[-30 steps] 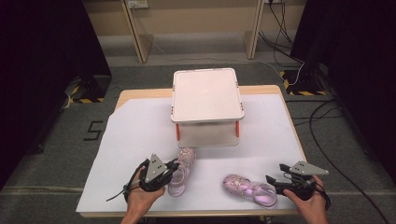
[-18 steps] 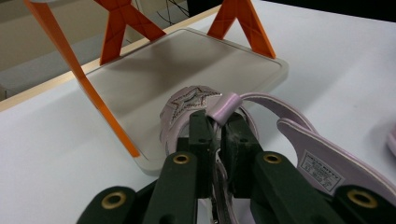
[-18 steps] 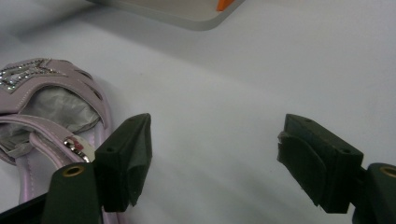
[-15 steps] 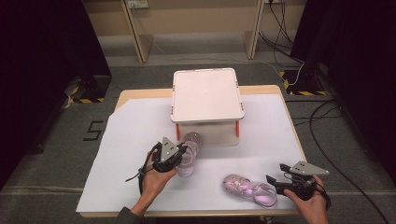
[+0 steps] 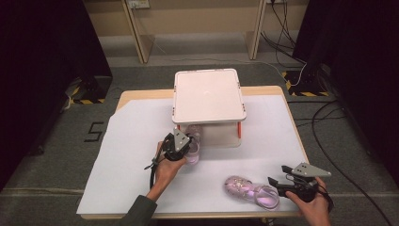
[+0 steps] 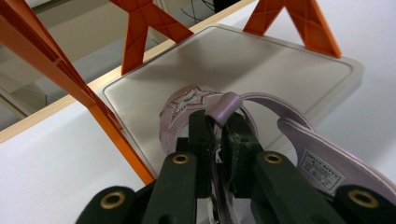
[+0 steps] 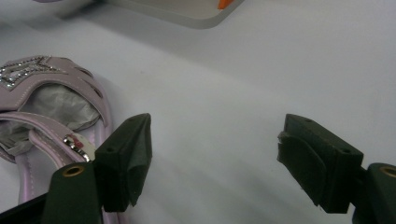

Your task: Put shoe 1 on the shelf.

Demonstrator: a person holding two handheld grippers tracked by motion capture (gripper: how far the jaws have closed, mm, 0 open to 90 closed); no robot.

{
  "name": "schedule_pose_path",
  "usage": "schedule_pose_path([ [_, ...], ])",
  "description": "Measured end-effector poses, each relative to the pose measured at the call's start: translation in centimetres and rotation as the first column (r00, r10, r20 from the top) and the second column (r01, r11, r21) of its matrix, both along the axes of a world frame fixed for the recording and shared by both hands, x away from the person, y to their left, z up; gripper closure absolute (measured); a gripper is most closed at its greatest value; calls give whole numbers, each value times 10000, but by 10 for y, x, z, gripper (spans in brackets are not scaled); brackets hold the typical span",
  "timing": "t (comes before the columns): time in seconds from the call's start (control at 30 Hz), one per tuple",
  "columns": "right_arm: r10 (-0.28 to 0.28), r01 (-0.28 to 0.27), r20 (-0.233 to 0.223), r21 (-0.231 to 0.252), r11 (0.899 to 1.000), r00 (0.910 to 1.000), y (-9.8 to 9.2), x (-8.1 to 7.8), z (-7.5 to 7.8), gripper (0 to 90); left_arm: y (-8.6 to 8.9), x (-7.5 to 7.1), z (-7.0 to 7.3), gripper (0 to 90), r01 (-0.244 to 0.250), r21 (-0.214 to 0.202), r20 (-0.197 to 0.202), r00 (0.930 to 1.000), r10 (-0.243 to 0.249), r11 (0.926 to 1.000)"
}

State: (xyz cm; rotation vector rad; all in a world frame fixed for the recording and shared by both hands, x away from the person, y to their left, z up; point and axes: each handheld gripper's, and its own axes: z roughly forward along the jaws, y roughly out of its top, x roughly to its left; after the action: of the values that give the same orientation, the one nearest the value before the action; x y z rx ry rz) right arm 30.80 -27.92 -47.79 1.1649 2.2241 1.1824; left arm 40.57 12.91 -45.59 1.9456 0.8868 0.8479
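Observation:
My left gripper [image 5: 181, 143] [image 6: 215, 122] is shut on the strap of a pink sandal [image 5: 193, 146] [image 6: 299, 149], whose toe with a star cutout lies on the lower tray [image 6: 261, 65] of a two-tier rack [image 5: 208, 94] with orange legs [image 6: 116, 135]. A second pink sandal [image 5: 251, 192] [image 7: 42, 107] lies on the white sheet near the front edge. My right gripper [image 5: 278, 184] [image 7: 212, 149] stands open just right of that sandal's heel, with nothing between its jaws.
A white sheet [image 5: 131, 155] covers most of the wooden table [image 5: 141, 94]. The rack's white top shelf hides most of its lower tray in the high view. Cables [image 5: 339, 117] run over the floor at the right.
My left gripper has carried the first sandal away from me, up to the rack, pushing its toe onto the lower tray. The right gripper has stayed still.

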Motion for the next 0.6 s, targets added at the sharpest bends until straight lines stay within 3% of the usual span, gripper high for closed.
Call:
schedule_pose_path([
  [0.23, 66, -66, 0, -33, 10000, 10000, 1, 0, 0, 258, -6, 13, -5, 822, -330, 15, 249, 9991, 330, 9995],
  [0.4, 72, -72, 10, -42, 10000, 10000, 1, 0, 0, 258, -7, 21, -9, 802, -552, -18, 198, 9983, 552, 9985],
  [0.5, 52, -52, -1, -21, 10000, 10000, 0, 0, -1, 258, -6, 20, -9, 726, -599, -14, 198, 9980, 599, 9982],
  [0.57, 57, -57, -7, -48, 10000, 10000, 0, 0, -1, 258, -4, 19, -6, 570, -705, -186, 123, 9974, 707, 9973],
  [0.6, 69, -69, -7, -38, 10000, 10000, 0, 0, -1, 258, -4, 18, -5, 558, -644, -190, 98, 9979, 646, 9977],
])
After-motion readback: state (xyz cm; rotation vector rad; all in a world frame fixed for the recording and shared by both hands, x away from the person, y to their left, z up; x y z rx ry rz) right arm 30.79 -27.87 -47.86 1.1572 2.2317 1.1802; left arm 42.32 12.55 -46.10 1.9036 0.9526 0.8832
